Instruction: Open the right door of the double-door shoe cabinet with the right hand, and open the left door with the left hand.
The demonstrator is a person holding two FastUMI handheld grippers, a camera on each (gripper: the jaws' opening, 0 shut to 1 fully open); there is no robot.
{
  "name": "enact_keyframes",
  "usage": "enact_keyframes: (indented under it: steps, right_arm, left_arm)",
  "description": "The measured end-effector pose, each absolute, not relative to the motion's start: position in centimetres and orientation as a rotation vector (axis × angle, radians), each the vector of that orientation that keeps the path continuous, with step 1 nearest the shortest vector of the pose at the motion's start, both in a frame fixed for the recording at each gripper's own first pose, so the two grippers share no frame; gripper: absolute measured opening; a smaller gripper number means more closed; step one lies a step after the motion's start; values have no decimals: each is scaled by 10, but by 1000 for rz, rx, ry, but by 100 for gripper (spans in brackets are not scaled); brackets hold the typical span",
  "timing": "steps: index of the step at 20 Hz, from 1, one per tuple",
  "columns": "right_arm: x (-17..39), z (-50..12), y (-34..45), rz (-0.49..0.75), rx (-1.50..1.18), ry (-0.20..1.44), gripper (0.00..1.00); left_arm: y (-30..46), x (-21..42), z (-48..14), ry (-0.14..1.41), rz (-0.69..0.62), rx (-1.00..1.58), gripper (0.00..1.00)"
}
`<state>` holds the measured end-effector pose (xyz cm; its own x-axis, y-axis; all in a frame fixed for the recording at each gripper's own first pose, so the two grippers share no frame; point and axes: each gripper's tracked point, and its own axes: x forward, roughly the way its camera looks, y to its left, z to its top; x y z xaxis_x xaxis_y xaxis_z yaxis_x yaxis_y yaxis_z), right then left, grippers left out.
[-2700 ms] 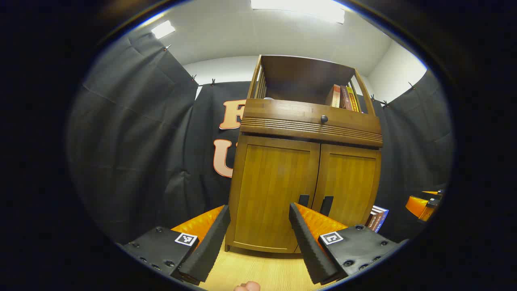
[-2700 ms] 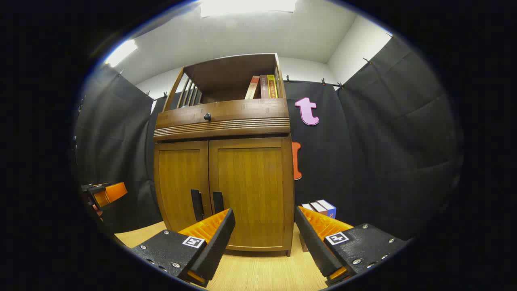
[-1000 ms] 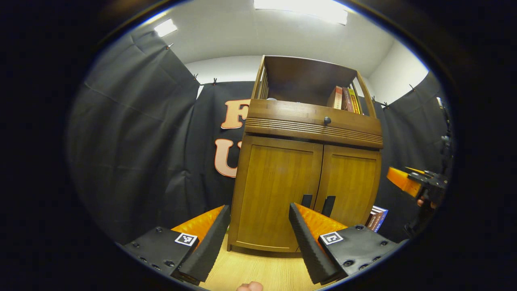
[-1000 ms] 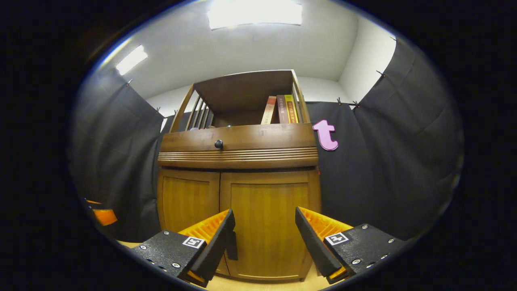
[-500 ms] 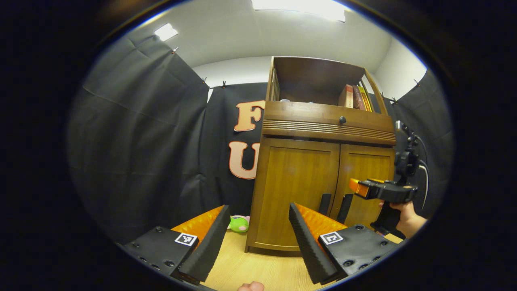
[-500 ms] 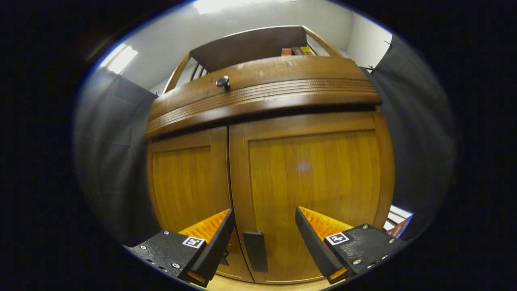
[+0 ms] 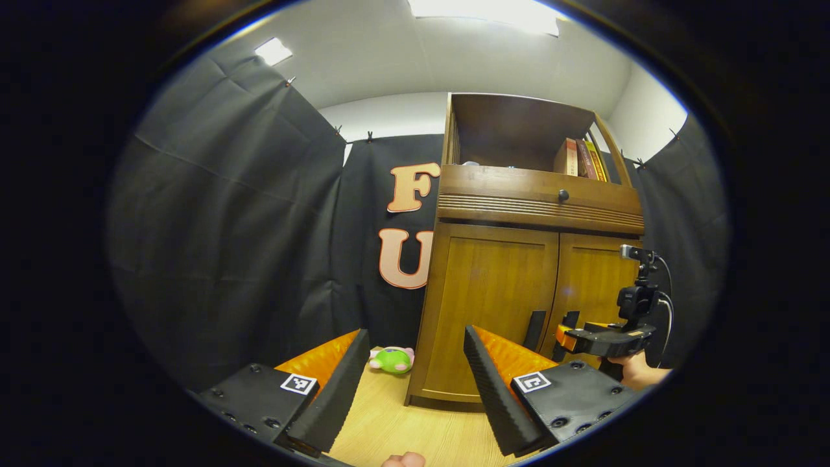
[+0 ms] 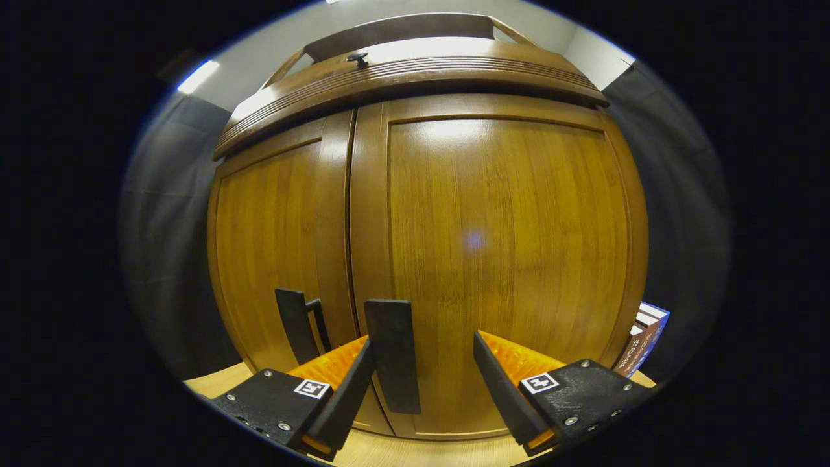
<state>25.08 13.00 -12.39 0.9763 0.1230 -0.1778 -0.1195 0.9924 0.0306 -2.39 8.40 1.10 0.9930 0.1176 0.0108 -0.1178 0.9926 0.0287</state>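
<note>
Both doors (image 8: pixel 493 259) are closed; right hand-held gripper (image 8: pixel 425 383) gapes wide around the right handle (image 8: pixel 392 357); left hand-held gripper (image 7: pixel 415 383) is wide too.

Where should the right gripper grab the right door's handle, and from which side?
Grip the right door handle across its flat upright bar, around mid-height, coming straight in from the front. It is a narrow vertical bar at the right door's inner edge, already between the open right gripper's fingers and nearer one of them, so a slight sideways centering probably helps.

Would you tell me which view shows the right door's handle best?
The right gripper view: the right handle stands large and close between the open fingers. In the left gripper view it is small, far off and partly hidden.
</note>
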Motion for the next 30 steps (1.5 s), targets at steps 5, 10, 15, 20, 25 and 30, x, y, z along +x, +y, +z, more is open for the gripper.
enact_keyframes:
  steps: [5,10,15,20,25,30]
  right_arm:
    - [253,-127,126,64,-13,161,100]
    - [254,-128,128,71,-6,163,87]
    - [250,-133,146,115,36,186,47]
    - [251,-132,148,130,35,157,31]
    - [251,-132,150,157,33,178,28]
    - [231,-132,147,192,47,183,28]
  left_arm:
    - [86,-21,14,-17,115,22,94]
    - [88,-23,13,-17,114,16,94]
    - [89,-24,15,-22,113,11,94]
    - [86,-24,15,-18,103,-1,94]
    - [81,-29,16,-17,90,1,95]
    - [75,-39,10,12,76,1,94]
